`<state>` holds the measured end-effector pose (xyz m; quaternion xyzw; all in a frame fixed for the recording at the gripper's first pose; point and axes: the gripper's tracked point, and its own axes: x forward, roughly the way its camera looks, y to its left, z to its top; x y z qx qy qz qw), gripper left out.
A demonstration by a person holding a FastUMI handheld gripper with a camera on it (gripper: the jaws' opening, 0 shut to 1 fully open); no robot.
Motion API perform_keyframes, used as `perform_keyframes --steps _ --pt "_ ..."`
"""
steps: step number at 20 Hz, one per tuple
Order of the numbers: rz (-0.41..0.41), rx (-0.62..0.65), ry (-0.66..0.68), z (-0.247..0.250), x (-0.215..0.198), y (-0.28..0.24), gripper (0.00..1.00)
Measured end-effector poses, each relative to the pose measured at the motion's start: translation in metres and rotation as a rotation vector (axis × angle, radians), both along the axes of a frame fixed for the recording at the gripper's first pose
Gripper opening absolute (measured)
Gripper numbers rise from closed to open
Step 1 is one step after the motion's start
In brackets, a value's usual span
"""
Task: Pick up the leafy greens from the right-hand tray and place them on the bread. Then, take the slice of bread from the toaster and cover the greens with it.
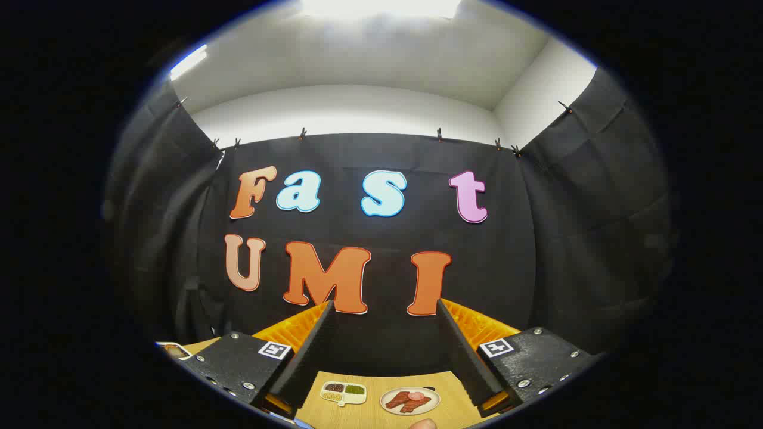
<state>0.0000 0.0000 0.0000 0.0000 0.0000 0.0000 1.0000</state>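
Tool raised and level, aimed at the booth wall; fingers spread wide, nothing between them. Wooden tabletop shows low between the fingers. On it: a small divided tray with dark and green fillings, and just beside it a round plate with reddish-brown food. A small printed card sits beyond the left finger. Can't tell greens or bread from here.

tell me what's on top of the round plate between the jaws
The round plate on the wooden table carries reddish-brown meat-like pieces with a pink slice on top. The open gripper holds nothing. What lies under the pieces is covered.
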Motion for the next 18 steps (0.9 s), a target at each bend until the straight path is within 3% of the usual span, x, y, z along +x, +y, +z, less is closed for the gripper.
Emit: perform_keyframes --steps 18 --pt "0.013 0.009 0.023 -0.007 -0.016 0.009 0.99"
